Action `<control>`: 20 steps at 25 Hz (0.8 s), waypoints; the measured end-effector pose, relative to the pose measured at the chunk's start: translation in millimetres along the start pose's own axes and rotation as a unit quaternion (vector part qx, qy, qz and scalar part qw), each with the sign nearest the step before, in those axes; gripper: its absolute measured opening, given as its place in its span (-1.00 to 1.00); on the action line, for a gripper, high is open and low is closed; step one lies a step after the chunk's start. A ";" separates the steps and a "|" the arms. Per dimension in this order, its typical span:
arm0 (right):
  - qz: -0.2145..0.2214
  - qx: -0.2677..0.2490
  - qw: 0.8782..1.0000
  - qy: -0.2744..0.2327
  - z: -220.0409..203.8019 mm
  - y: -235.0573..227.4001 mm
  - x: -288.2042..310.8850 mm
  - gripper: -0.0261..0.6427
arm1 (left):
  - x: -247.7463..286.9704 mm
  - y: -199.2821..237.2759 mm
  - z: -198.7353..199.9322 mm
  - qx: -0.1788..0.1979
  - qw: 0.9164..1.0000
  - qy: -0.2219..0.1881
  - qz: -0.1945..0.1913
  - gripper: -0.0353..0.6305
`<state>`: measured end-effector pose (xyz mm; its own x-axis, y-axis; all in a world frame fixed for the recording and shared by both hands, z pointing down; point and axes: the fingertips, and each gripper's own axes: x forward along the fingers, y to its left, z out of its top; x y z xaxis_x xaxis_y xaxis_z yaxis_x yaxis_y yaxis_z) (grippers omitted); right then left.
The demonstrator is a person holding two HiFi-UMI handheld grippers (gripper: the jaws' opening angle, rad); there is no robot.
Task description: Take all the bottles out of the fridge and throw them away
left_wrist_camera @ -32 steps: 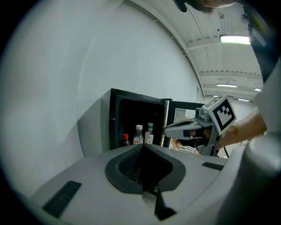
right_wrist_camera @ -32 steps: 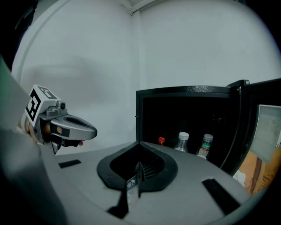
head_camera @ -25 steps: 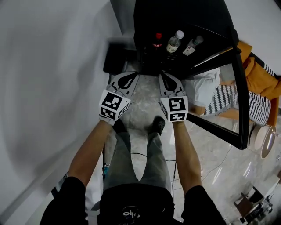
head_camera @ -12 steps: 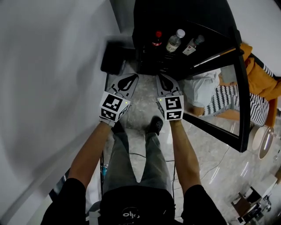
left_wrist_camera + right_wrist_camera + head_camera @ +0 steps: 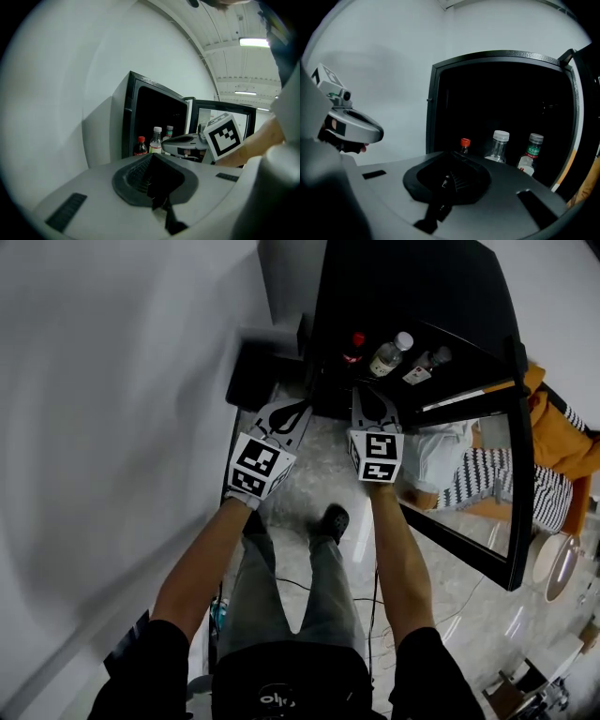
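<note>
The black fridge point(image 5: 412, 287) stands open in front of me. Three bottles stand upright in a row inside: a dark one with a red cap point(image 5: 354, 345) point(image 5: 464, 146), a clear one with a white cap point(image 5: 389, 354) point(image 5: 499, 146) and a green-labelled one point(image 5: 427, 367) point(image 5: 530, 154). In the left gripper view they show as red cap point(image 5: 140, 146), white cap point(image 5: 156, 140) and the third point(image 5: 168, 133). My left gripper point(image 5: 302, 406) point(image 5: 152, 157) is shut and empty, short of the fridge's left edge. My right gripper point(image 5: 367, 392) point(image 5: 457, 159) is shut and empty, just before the red-capped bottle.
The fridge door point(image 5: 514, 456) swings open to the right. A black box point(image 5: 253, 371) sits on the floor against the white wall point(image 5: 112, 427) at the left. A person in orange point(image 5: 562, 427) with striped cloth sits behind the door. My foot point(image 5: 333, 519) and a cable lie below.
Both grippers have moved forward to the fridge opening, the right one further. Their jaws stay shut and empty. The bottles have not moved.
</note>
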<state>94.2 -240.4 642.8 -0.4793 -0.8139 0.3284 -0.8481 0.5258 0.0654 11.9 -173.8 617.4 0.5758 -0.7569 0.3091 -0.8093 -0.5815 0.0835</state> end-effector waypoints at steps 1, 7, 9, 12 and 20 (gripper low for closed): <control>-0.006 0.006 1.000 -0.002 1.1 -4.9 6.9 -0.89 | 2.6 2.8 1.7 0.000 1.000 -0.001 0.001 -0.88; -0.026 0.048 0.998 0.008 -6.4 -27.6 53.6 -0.38 | 10.6 19.9 10.6 -0.001 1.000 -0.012 0.009 -0.88; -0.029 0.057 0.998 0.016 -14.7 -31.7 69.8 -0.27 | 12.7 28.5 8.5 -0.004 1.000 -0.014 0.014 -0.88; -0.034 0.059 0.997 0.018 -26.1 -35.8 91.5 -0.20 | 20.2 39.7 4.4 0.004 1.000 -0.023 0.019 -0.88; -0.050 0.056 0.997 -0.005 -44.9 -41.7 129.9 -0.10 | 46.1 58.8 -13.4 0.025 0.998 -0.058 0.018 -0.88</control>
<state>77.4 -356.9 725.1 -0.3924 -0.8638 0.3160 -0.9116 0.4110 -0.0083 -10.7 -238.9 649.2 0.5577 -0.8058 0.1991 -0.8250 -0.5645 0.0261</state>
